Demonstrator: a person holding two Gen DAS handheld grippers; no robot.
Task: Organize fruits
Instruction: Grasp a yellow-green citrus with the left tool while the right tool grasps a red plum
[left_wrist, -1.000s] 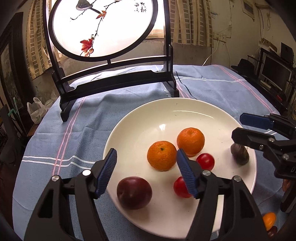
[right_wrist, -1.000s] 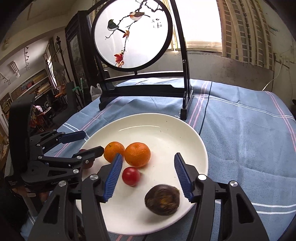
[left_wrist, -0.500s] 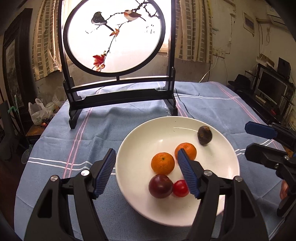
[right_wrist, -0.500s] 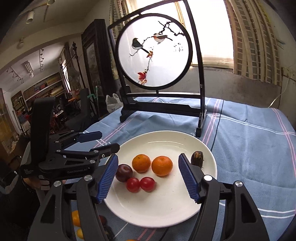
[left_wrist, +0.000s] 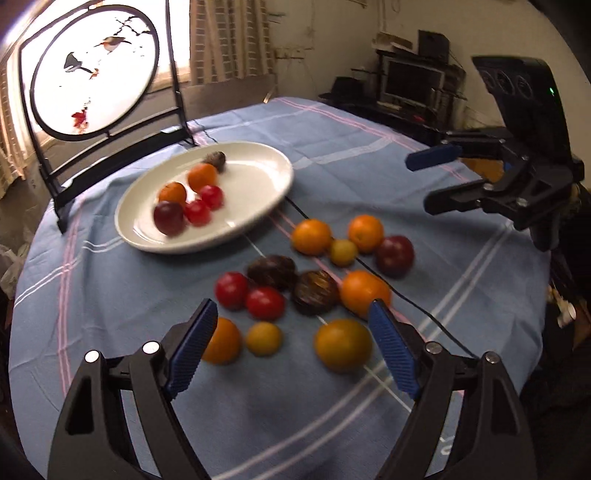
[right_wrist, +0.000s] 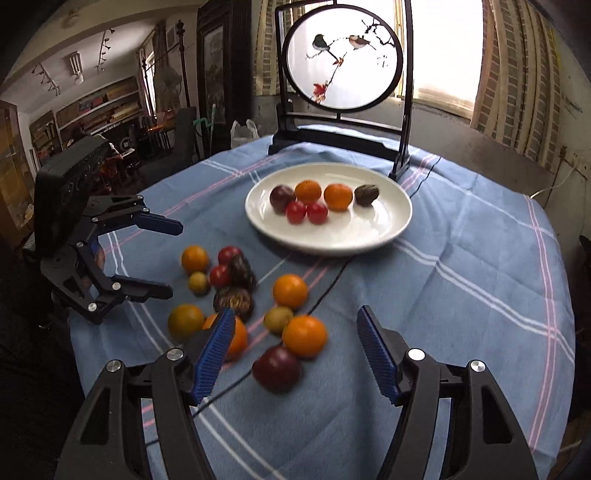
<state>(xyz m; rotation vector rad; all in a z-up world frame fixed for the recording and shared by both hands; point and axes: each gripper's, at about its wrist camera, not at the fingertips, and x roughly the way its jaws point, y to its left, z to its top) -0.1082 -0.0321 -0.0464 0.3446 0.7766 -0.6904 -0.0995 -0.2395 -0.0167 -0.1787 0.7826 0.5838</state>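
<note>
Blue ribbed pads are lining both grippers, and both are standing with their jaws spread apart, gripping nothing. The left gripper (left_wrist: 291, 347) is hovering over the near edge of the loose fruit, and the right gripper (right_wrist: 295, 350) is hanging over the same pile from the other side.

Nearest the left gripper, a large yellow-orange fruit (left_wrist: 342, 345) is sitting on the tabletop (left_wrist: 110, 295) just inside the right pad, with a small yellow fruit (left_wrist: 263, 338) and an orange (left_wrist: 221, 340) beside it. Just beyond them, 2 tomatoes (left_wrist: 249, 295) are touching each other, next to 2 dark brown fruits (left_wrist: 293, 282). A thin black cable (left_wrist: 424, 314) is running across the blue striped cloth between the fruits.

In the right wrist view, a dark red plum (right_wrist: 276, 367) is lying closest to that gripper, touching an orange above it.

Farther back, a white plate (right_wrist: 369, 236) is holding 6 fruits: 1 plum, 2 oranges, 2 tomatoes and 1 brown fruit (right_wrist: 366, 194) at the end of the row. The plate is standing well apart from the loose pile.

Behind the plate, a round painted screen (right_wrist: 341, 55) with 2 birds is standing upright in a black frame, in front of a bright window.
</note>
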